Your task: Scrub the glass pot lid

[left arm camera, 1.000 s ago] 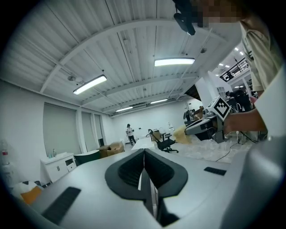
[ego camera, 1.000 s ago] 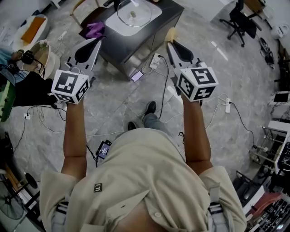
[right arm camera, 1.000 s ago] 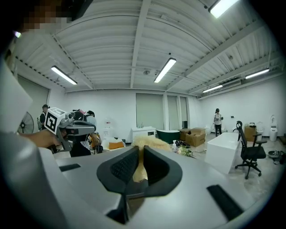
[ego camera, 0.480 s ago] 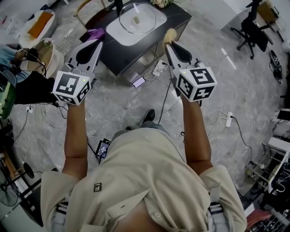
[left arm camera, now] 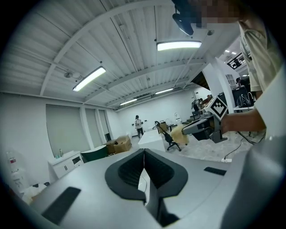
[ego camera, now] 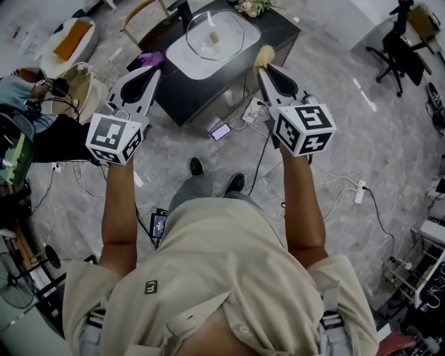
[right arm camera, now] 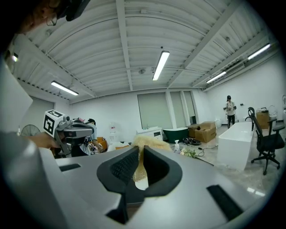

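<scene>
The glass pot lid (ego camera: 212,35) lies on a white tray (ego camera: 182,54) atop a dark table (ego camera: 278,31), seen at the top of the head view. My left gripper (ego camera: 152,67) is held up short of the table's left corner, jaws shut with nothing between them (left arm camera: 144,154). My right gripper (ego camera: 263,64) is raised near the table's right edge, shut on a tan scrubbing sponge (ego camera: 262,54). That sponge (right arm camera: 144,144) sticks out past the jaws in the right gripper view. Neither gripper view shows the lid.
A purple cloth (ego camera: 151,59) lies at the table's left corner and flowers (ego camera: 250,7) at its far end. A phone (ego camera: 221,131), cables and power strips (ego camera: 359,191) lie on the floor. An office chair (ego camera: 396,49) stands right, white tubs (ego camera: 69,38) left.
The person has stepped forward and both feet have shifted. The table and lid have slid up and to the right in the head view. Both grippers stay raised and shut.
</scene>
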Demonstrator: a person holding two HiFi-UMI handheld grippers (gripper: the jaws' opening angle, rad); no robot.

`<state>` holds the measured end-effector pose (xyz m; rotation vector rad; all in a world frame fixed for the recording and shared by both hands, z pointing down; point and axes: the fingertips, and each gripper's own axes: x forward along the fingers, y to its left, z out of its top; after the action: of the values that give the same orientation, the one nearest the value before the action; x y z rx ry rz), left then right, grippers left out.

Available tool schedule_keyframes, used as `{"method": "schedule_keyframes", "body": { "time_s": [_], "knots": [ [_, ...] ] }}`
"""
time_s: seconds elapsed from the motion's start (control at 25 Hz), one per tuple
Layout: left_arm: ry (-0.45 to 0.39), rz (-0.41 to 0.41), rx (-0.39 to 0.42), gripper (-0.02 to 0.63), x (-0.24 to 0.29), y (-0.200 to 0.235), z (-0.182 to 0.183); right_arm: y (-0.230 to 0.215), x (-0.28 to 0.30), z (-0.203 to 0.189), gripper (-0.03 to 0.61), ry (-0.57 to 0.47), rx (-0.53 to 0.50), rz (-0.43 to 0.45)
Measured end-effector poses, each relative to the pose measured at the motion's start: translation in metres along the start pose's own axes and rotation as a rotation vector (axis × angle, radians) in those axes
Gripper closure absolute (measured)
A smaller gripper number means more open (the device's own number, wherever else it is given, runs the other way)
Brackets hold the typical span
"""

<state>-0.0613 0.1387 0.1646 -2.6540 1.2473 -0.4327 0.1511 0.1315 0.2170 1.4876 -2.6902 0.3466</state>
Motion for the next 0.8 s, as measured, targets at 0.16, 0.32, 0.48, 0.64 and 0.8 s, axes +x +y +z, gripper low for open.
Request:
{"method": "schedule_keyframes", "body": {
  "time_s": [0.16,0.32,0.48,0.64,0.8],
  "knots": [
    [-0.002,-0.037,-0.008,0.595,0.025,-0.001,-0.006,-0.015,0.004,-0.006,0.534,0.013,0.01,-0.028],
    [-0.013,-0.078,-0.02,0.595,0.053,0.007,-0.013,-0.029,0.015,-0.011,0.534,0.03,0.01,-0.063],
    [-0.042,-0.121,-0.029,0.595,0.08,0.023,-0.015,-0.042,0.027,-0.006,0.534,0.039,-0.005,-0.116],
    [-0.068,-0.157,-0.042,0.595,0.106,0.042,-0.019,-0.052,0.042,0.001,0.534,0.041,-0.018,-0.164],
    [-0.091,-0.198,-0.046,0.595,0.129,0.065,-0.021,-0.058,0.064,0.007,0.534,0.045,-0.025,-0.206]
  ]
}}
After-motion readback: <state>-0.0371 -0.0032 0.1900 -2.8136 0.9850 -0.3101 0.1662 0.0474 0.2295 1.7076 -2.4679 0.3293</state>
